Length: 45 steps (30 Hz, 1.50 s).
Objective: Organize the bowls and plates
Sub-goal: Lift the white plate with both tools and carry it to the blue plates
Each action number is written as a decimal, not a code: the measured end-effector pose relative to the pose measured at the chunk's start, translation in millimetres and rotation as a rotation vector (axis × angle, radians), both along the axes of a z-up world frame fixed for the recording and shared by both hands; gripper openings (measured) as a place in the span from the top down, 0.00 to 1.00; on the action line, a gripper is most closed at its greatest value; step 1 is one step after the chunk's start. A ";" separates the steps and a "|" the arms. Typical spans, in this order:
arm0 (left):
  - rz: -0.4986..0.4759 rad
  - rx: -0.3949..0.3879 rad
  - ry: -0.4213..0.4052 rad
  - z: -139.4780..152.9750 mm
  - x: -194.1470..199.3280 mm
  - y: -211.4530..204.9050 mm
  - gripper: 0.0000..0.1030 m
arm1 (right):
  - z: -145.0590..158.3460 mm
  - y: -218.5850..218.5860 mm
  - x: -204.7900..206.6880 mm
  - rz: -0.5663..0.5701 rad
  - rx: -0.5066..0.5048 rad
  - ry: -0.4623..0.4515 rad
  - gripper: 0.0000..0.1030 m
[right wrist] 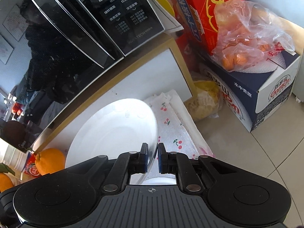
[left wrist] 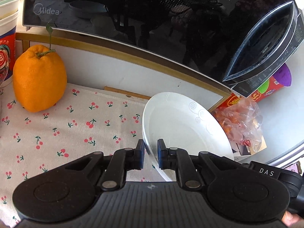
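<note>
A white plate [left wrist: 182, 125] with a faint swirl pattern is held tilted above the cherry-print cloth [left wrist: 76, 125]. My left gripper [left wrist: 151, 152] is shut on its near left rim. In the right wrist view the same plate [right wrist: 114, 133] fills the middle, and my right gripper [right wrist: 153, 154] is shut on its right rim. A second white dish [right wrist: 159, 180] shows just below the right gripper, mostly hidden. Stacked white bowls [left wrist: 8, 5] stand at the far left edge.
A black Midea microwave [left wrist: 152, 19] stands on a white shelf behind the cloth. A large orange [left wrist: 39, 77] sits on the cloth at left. A bag of oranges [right wrist: 247, 38] lies on boxes [right wrist: 266, 95] at right, over tiled floor.
</note>
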State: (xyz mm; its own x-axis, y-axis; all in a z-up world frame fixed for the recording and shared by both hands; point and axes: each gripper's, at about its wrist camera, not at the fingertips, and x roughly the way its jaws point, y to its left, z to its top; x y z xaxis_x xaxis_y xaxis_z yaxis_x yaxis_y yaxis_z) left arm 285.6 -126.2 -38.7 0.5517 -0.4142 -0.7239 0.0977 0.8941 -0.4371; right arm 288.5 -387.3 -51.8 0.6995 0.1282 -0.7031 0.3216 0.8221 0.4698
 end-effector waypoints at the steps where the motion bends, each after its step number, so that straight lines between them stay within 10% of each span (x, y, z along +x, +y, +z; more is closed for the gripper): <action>1: 0.001 0.000 0.004 1.3 -2.8 1.6 0.89 | -0.2 1.1 -2.6 0.004 -0.008 0.003 0.90; 45: 0.052 -0.007 -0.122 68.5 -126.5 42.0 0.89 | 66.8 75.4 -157.5 0.066 -0.102 -0.158 0.87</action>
State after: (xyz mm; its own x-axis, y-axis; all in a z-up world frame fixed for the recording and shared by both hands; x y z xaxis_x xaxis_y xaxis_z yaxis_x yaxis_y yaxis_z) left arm 159.0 -84.2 29.8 0.6564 -0.3872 -0.6474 0.1041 0.8965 -0.4306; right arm 131.0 -311.9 15.0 0.7948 0.1108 -0.5967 0.1943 0.8849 0.4232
